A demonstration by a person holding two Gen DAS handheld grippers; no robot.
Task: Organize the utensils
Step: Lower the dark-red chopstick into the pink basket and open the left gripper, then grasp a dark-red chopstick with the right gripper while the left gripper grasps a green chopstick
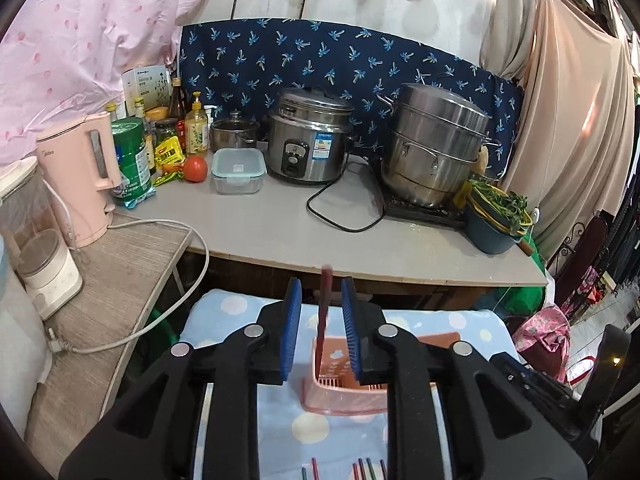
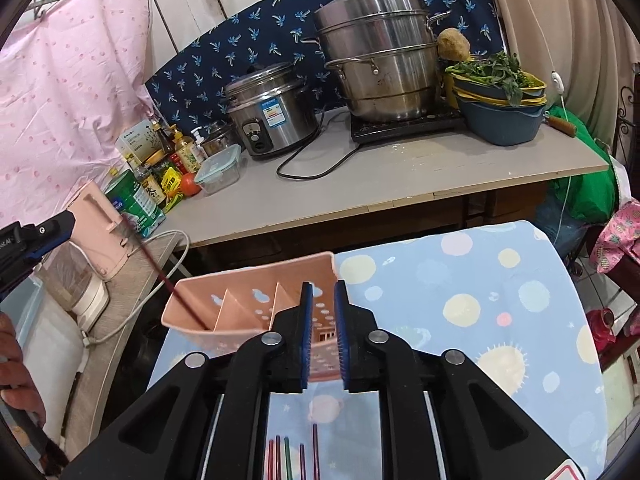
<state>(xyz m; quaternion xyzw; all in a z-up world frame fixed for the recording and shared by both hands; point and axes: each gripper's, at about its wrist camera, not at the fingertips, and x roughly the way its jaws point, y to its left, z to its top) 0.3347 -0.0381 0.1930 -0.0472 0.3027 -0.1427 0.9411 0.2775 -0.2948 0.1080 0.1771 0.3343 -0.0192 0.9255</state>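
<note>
Hovering my left fingers (image 1: 320, 320) spread wide around the dark red chopstick (image 1: 323, 312), I leave it leaning in the end compartment of the pink holder (image 2: 256, 300). My right fingers (image 2: 321, 332) stand narrow and empty; more chopsticks (image 2: 292, 456) wait on the spotted cloth (image 2: 480, 280).

left gripper (image 1: 321, 330): blue pads spread apart, nothing clamped between them.
chopstick (image 1: 323, 312): dark red, standing tilted in the gap between the pads, lower end inside the holder.
holder (image 1: 340, 394): pink, perforated, on the dotted cloth (image 1: 224, 312).
loose chopsticks (image 1: 360, 470): tips visible at bottom edge.
counter (image 1: 280, 224): carries rice cooker (image 1: 306, 140) and steamer pot (image 1: 432, 144).
</note>
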